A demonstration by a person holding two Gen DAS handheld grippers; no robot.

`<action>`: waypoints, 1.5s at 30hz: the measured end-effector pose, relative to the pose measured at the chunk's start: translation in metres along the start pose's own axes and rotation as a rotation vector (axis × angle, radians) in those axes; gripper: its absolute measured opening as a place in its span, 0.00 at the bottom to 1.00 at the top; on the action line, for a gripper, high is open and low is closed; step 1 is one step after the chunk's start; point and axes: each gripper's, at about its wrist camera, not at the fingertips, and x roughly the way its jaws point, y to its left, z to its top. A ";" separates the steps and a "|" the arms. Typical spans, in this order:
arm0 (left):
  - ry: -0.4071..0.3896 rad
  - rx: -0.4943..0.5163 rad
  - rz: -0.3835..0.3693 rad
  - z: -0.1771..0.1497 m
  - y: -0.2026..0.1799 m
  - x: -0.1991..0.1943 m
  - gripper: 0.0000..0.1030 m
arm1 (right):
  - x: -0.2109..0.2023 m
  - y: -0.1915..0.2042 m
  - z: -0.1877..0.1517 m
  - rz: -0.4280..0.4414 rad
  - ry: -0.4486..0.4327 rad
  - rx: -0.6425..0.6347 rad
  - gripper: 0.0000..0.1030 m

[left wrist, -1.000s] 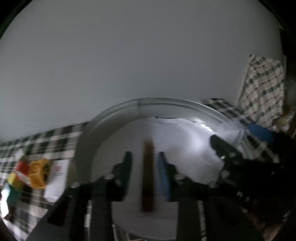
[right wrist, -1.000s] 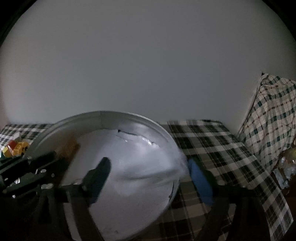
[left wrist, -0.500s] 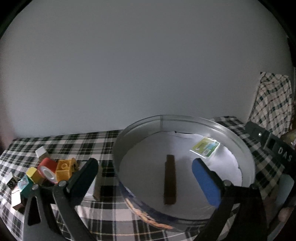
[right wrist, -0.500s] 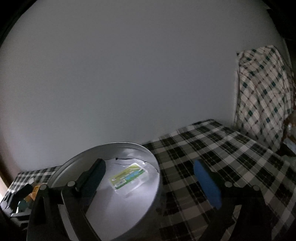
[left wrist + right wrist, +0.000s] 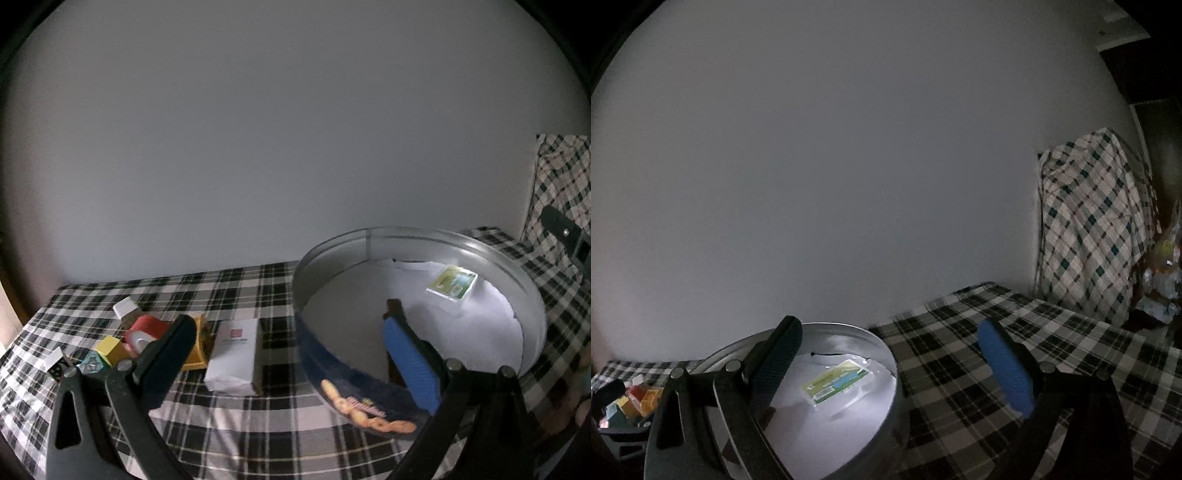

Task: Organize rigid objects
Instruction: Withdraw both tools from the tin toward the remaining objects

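A: Left gripper?
B: Spread wide, nothing held. Hangs over the checked cloth, one finger ahead of the toy pile, the blue pad in front of the tin.

A: Right gripper?
B: Also spread wide, also empty. Dark finger over the tin, blue one over the checked cloth to the side.

A: Inside the tin?
B: White paper lining across the bottom. Green and white packet flat on it toward the far wall; same packet plain in the right view. Brown stick nearer the front, mostly hidden behind the blue pad, only its far end clear.

A: Outside the tin?
B: Printed dark blue wall with biscuits pictured low on the near side. Just left of it, a white box lying flat on the cloth, apart from the tin. Farther left, a cluster packed close together: red tape roll, yellow brick partly behind the dark finger, yellow cube, a small white block at the back. Exact contact among them hard to tell.

A: Beyond the table?
B: Plain grey wall, and a checked fabric draped upright at the right.
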 end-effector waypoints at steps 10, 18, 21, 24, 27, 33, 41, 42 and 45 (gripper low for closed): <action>0.007 -0.036 -0.016 -0.005 0.020 -0.007 0.99 | -0.016 0.018 -0.006 -0.017 -0.018 -0.047 0.95; 0.011 -0.024 -0.022 -0.010 0.035 -0.013 0.99 | -0.030 0.030 -0.010 -0.029 -0.039 -0.071 0.95; 0.013 -0.029 -0.022 -0.012 0.046 -0.014 0.99 | -0.036 0.037 -0.013 -0.027 -0.037 -0.071 0.95; 0.014 -0.033 -0.005 -0.014 0.060 -0.015 0.99 | -0.040 0.046 -0.017 0.021 -0.003 -0.041 0.95; 0.016 -0.041 0.008 -0.017 0.073 -0.015 0.99 | -0.040 0.063 -0.022 0.051 0.037 -0.034 0.95; 0.019 -0.044 0.032 -0.021 0.102 -0.017 0.99 | -0.047 0.103 -0.033 0.120 0.068 -0.046 0.95; 0.058 -0.089 0.065 -0.027 0.157 -0.008 0.99 | -0.056 0.167 -0.051 0.235 0.128 -0.112 0.95; 0.067 -0.096 0.069 -0.028 0.167 -0.007 0.99 | -0.056 0.174 -0.053 0.248 0.142 -0.117 0.95; 0.088 -0.113 0.071 -0.032 0.187 -0.005 0.99 | -0.058 0.195 -0.060 0.285 0.177 -0.128 0.95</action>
